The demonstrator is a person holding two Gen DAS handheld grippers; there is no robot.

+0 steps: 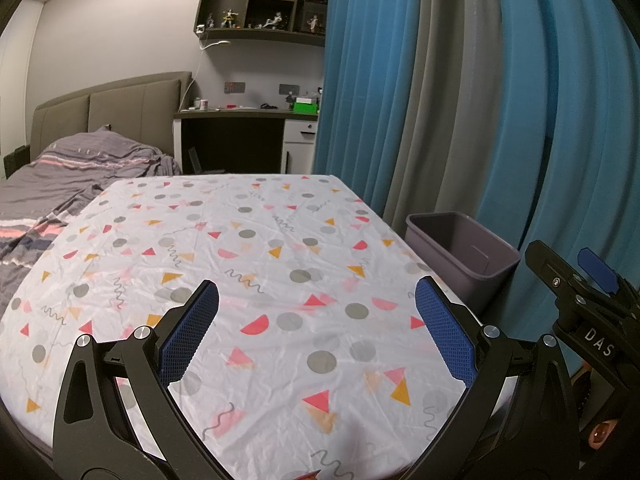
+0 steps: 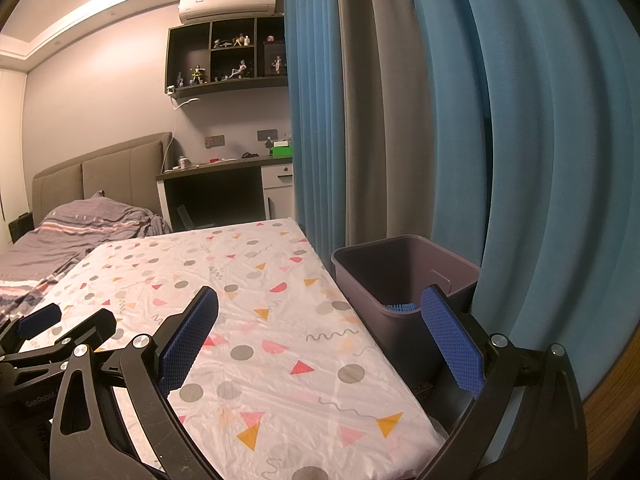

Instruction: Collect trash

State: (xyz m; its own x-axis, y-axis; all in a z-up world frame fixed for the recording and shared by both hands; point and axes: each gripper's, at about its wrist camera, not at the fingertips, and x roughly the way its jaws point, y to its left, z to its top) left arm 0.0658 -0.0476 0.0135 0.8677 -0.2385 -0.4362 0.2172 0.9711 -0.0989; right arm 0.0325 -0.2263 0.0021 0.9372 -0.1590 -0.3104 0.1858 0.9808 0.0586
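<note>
No loose trash lies on the table (image 1: 256, 204) with its white cloth of triangles and dots, also in the right wrist view (image 2: 256, 256). My left gripper (image 1: 318, 320) hovers open over the near part of the cloth with nothing between its blue pads. My right gripper (image 2: 320, 336) is open too, straddling the table's right edge, and holds nothing. A purple bin (image 2: 400, 264) stands on the floor beside that edge, and something blue and spiky (image 2: 400, 307) lies inside it. The bin (image 1: 460, 256) looks empty from the left wrist view. A tiny red-orange scrap (image 1: 309, 475) peeks in at the bottom edge.
Blue and grey curtains (image 2: 440, 120) hang right behind the bin. A bed with a grey duvet (image 1: 60, 184) borders the table's left and far side. A desk (image 1: 240, 120) and a wall shelf stand at the back. Each gripper shows at the edge of the other's view.
</note>
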